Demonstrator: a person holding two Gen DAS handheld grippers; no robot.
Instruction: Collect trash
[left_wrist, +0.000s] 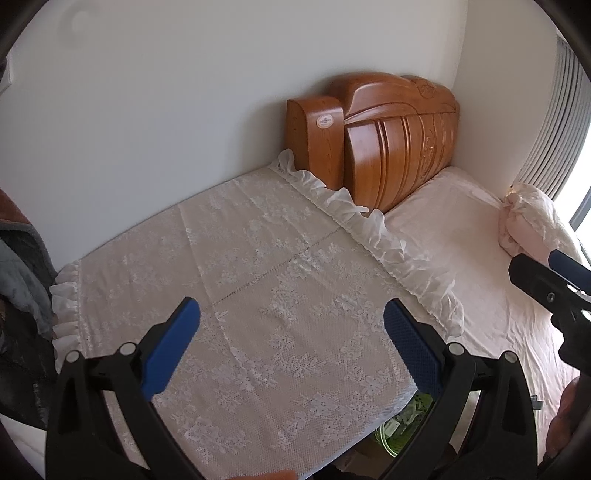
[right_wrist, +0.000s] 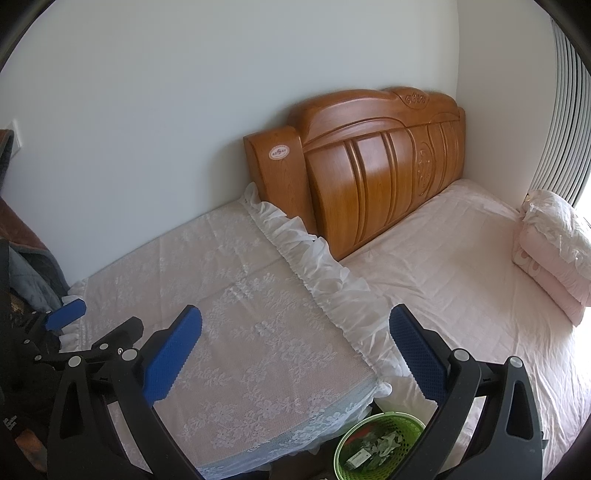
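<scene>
A green mesh waste basket (right_wrist: 380, 443) stands on the floor between the lace-covered table and the bed; it holds several crumpled papers and wrappers (right_wrist: 373, 448). In the left wrist view only a sliver of the basket (left_wrist: 410, 421) shows under the table's corner. My left gripper (left_wrist: 291, 325) is open and empty above the lace cloth. My right gripper (right_wrist: 295, 332) is open and empty above the table's right edge, over the basket. The left gripper also shows at the left of the right wrist view (right_wrist: 92, 321). The right gripper shows at the right edge of the left wrist view (left_wrist: 554, 280).
A table with a white lace cloth (right_wrist: 236, 314) and ruffled edge fills the foreground. A pink-sheeted bed (right_wrist: 461, 273) with a wooden headboard (right_wrist: 369, 177) lies to the right, a folded quilt (right_wrist: 554, 254) on it. Clothing (left_wrist: 22, 280) hangs at the left. White walls behind.
</scene>
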